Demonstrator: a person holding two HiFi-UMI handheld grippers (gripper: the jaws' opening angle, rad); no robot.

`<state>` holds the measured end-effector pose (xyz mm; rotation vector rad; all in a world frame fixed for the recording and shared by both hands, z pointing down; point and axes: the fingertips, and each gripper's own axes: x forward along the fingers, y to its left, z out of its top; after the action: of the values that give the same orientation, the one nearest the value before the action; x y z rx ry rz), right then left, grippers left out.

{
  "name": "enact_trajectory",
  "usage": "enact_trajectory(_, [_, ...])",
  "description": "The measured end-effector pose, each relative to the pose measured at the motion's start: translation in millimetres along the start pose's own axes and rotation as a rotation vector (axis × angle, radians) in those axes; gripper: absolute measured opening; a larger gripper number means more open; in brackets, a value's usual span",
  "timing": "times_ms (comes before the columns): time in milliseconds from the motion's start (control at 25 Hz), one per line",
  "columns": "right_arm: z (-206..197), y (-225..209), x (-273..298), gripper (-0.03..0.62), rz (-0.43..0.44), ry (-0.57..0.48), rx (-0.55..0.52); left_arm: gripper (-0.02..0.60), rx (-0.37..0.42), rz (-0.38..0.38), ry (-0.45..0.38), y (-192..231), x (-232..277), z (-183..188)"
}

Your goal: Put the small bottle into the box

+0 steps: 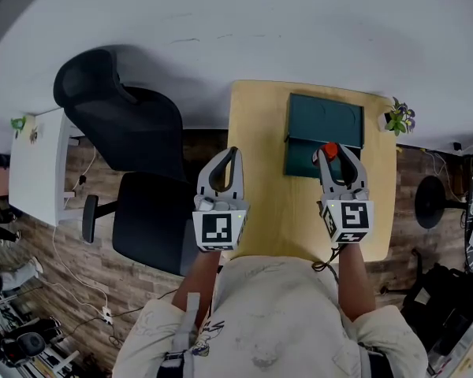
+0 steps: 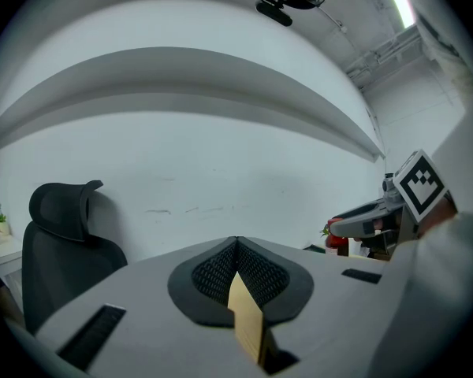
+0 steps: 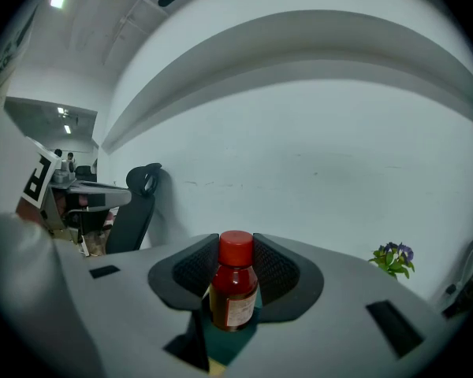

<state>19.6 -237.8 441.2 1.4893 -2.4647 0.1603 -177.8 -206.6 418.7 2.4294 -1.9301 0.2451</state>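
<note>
Over the far half of the desk [image 1: 268,203], toward one o'clock from the person, the dark green box [image 1: 303,160] lies open, apparently so the bottle can go straight in from above. The right tongs [image 1: 331,152] reach to the box's six o'clock edge and are closed about halfway on the small bottle [image 1: 329,150].

In the right gripper view, the ribbed pads of the right tongs [image 3: 236,250] press both sides of the small bottle [image 3: 235,290] at its red cap and shoulders. It hangs upright with the label facing the camera. Green shows directly beneath it, so I judge it is already above the box and not the bare wood. Gripping it high leaves the base free to touch down first, and holding it upright should let it stand when released.

The left tongs [image 1: 235,152] sit at nine o'clock of the right pair, above the desk's left edge. Their tips are together with nothing held, and the left gripper view confirms the left tongs [image 2: 236,242] have their pads meeting, with only a sliver of wood showing below. They seem parked out of the way, since the placing needs one hand.

A potted plant [image 1: 400,118] stands at the box's three o'clock, well clear of the path. What remains, I judge, is to lower and release.
</note>
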Motion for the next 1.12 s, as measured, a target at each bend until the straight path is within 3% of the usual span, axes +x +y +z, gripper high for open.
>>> enact_trajectory(520, [-48.5, 18.8, 30.2, 0.146, 0.088, 0.117, -0.002, 0.008, -0.023, 0.04, 0.07, 8.1, -11.2, -27.2])
enact_trajectory(1120, [-93.7, 22.9, 62.2, 0.146, 0.115, 0.23, -0.002, 0.008, -0.046, 0.095, 0.159, 24.1, -14.0, -55.2])
